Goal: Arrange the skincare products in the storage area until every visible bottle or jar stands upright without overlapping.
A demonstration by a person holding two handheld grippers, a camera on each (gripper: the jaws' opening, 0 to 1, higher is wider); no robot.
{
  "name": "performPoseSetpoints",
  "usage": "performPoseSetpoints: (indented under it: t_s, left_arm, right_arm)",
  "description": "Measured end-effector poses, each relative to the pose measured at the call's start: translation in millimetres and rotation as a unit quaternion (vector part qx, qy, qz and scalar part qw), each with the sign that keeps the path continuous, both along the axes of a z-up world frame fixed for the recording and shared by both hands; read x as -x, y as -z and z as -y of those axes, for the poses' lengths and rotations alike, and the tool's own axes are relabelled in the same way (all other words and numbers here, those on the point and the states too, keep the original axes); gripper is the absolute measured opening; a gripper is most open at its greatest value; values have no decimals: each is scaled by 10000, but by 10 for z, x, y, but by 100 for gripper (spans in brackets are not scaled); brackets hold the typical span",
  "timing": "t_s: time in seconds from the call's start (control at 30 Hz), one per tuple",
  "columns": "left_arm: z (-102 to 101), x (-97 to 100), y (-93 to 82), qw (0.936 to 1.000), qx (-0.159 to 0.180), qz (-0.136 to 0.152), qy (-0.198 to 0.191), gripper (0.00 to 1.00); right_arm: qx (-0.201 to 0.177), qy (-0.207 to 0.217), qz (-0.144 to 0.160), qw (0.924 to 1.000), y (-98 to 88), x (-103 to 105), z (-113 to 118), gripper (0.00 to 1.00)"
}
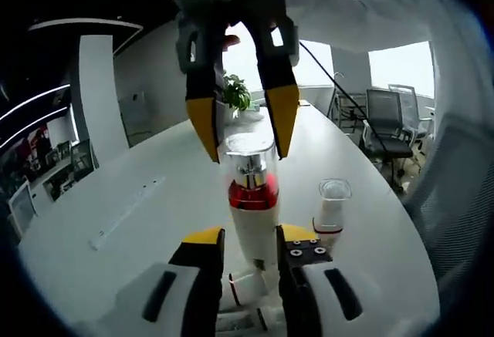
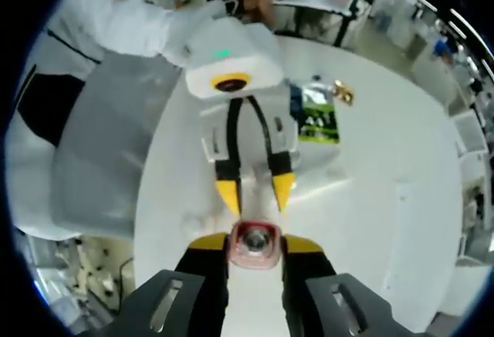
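Left fingers (image 1: pixel 249 238) flank bottle (image 1: pixel 252 198) base; right fingers (image 2: pixel 255 246) pinch its cap (image 2: pixel 254 243).

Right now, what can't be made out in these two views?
- Left gripper view: the base of the tall bottle, hidden between the jaws of the left gripper.
- Left gripper view: small white bottles lying low down, cut off by those jaws and the edge, so their count is unclear.
- Both views: whether the right gripper or the left gripper actually pinches the tall bottle.
- Right gripper view: print on the green packet, too small.
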State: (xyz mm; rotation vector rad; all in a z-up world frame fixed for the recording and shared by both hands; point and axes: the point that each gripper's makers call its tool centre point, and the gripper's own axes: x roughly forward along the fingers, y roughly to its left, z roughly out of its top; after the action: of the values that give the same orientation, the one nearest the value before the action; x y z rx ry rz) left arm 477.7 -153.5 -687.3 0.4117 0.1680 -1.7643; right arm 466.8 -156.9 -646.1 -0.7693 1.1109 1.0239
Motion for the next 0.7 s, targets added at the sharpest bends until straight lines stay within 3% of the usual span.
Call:
performPoseSetpoints:
  t_s: [0.13, 0.23, 0.4, 0.47, 0.7]
  left_arm:
    - [-28, -120, 31, 9994, -24, 153, -316, 22]
    - [-7, -83, 49, 9996, -5, 16, -272, 22]
    - [-4, -66, 83, 9998, -54, 56, -192, 21]
    - [-36, -61, 66, 9998, -27, -133, -171, 22]
    - [-26, -56, 57, 9998, -37, -115, -188, 22]
  right_arm:
    - [-40, -9, -28, 10000, -1, 53, -32, 19]
    - [8, -107, -70, 9999, -2, 96, -43, 19]
    - [36, -155, -81, 9998, -9, 117, -33, 19]
    - [16, -153, -106, 9998, -13, 141, -29, 19]
    - [8, -152, -132, 9998, -13, 181, -50, 19]
